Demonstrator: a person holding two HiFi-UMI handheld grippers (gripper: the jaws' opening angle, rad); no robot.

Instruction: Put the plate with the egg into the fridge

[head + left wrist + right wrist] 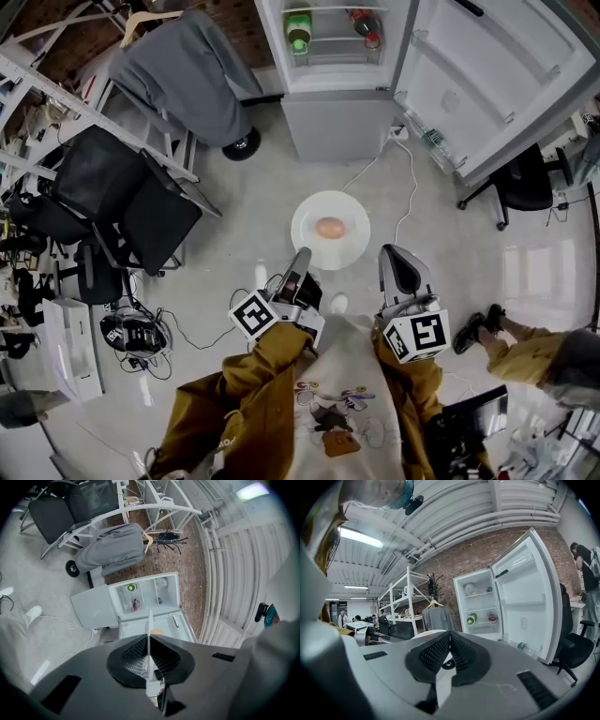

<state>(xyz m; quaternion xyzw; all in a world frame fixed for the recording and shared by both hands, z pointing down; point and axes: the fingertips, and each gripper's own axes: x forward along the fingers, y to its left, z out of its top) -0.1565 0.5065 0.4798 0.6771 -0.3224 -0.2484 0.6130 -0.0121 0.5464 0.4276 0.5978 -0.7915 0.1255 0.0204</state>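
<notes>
A white plate [330, 246] with a brown egg [330, 227] on it hangs above the floor in front of me. My left gripper [302, 255] is shut on the plate's near left rim. In the left gripper view the plate [149, 620] shows edge-on between the shut jaws, with a bit of the egg [157, 631] beyond. My right gripper [394, 255] is shut on nothing, just right of the plate and apart from it. The white fridge [333, 80] stands ahead with its door [487, 75] swung open to the right. In the right gripper view my right gripper [450, 637] points at the fridge [480, 604].
A green bottle [298, 33] and a red-capped bottle [366, 26] lie on a fridge shelf. A grey coat [187, 70] hangs on a rack at left, above black chairs [122, 202]. An office chair [525, 183] and another person's leg [525, 352] are at right. Cables cross the floor.
</notes>
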